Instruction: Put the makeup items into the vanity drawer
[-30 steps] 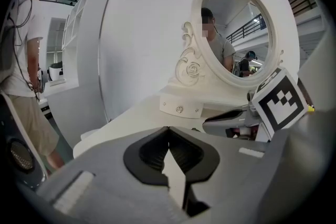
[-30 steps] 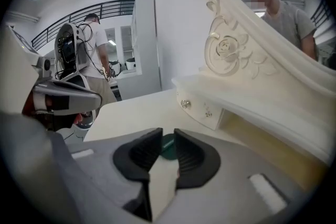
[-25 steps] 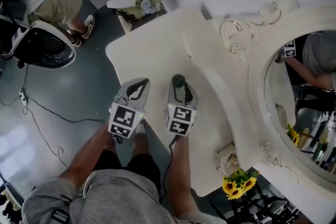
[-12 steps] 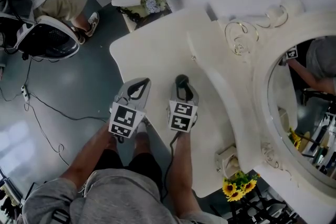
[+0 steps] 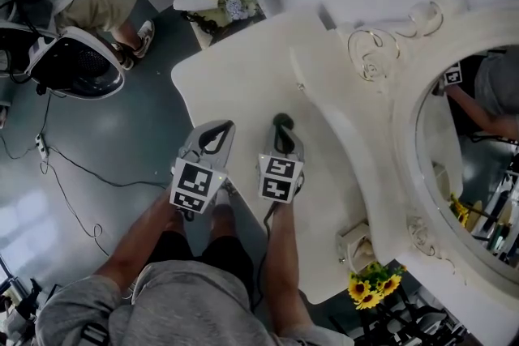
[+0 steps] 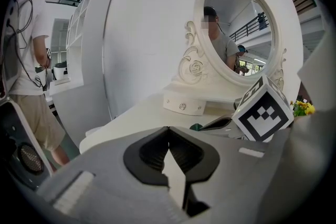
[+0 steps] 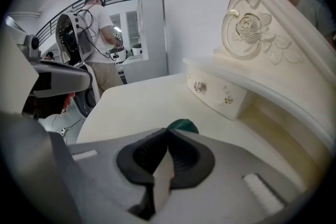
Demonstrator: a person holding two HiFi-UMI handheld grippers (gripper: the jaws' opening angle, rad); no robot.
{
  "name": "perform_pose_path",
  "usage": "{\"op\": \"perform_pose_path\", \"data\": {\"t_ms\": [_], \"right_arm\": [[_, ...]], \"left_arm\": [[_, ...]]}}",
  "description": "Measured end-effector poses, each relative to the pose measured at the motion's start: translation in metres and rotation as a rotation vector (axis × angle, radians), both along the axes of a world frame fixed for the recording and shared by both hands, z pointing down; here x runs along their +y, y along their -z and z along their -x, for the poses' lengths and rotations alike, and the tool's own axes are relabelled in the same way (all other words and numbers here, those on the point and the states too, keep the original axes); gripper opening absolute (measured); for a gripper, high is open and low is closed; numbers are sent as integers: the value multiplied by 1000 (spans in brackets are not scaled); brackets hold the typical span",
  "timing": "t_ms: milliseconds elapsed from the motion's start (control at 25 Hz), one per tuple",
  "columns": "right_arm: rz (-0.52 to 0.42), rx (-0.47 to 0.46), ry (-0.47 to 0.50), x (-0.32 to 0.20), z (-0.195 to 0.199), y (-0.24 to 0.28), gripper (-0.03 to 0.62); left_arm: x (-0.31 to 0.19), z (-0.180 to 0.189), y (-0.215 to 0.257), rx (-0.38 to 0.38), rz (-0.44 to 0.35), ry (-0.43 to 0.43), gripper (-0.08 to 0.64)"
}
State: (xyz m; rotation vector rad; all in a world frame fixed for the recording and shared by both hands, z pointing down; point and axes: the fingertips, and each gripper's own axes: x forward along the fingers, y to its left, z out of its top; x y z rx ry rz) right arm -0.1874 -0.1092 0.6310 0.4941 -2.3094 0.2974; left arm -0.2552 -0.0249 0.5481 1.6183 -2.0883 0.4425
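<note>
While the left gripper hangs at the table edge, fingers together on nothing, the right gripper fingers have just been closing and now meet. Green-capped makeup item lies on the table at their tips, none of it visibly between them. Probably light, stiff, slick, apt to roll: pinch across its body. Vanity drawer shut.

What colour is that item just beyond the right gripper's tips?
The item is dark green, clearest in right gripper view.
</note>
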Motion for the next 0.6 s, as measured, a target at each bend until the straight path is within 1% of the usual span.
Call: {"op": "perform_pose_path", "data": {"t_ms": [320, 600], "right_arm": [[-46, -57, -49, -5, -9, 37, 11], [-95, -110, -118, -6, -31, 84, 11]], "left_arm": [[-1, -5, 22, -21, -29, -32, 11], [-11, -21, 57, -49, -81, -100, 11]]}}
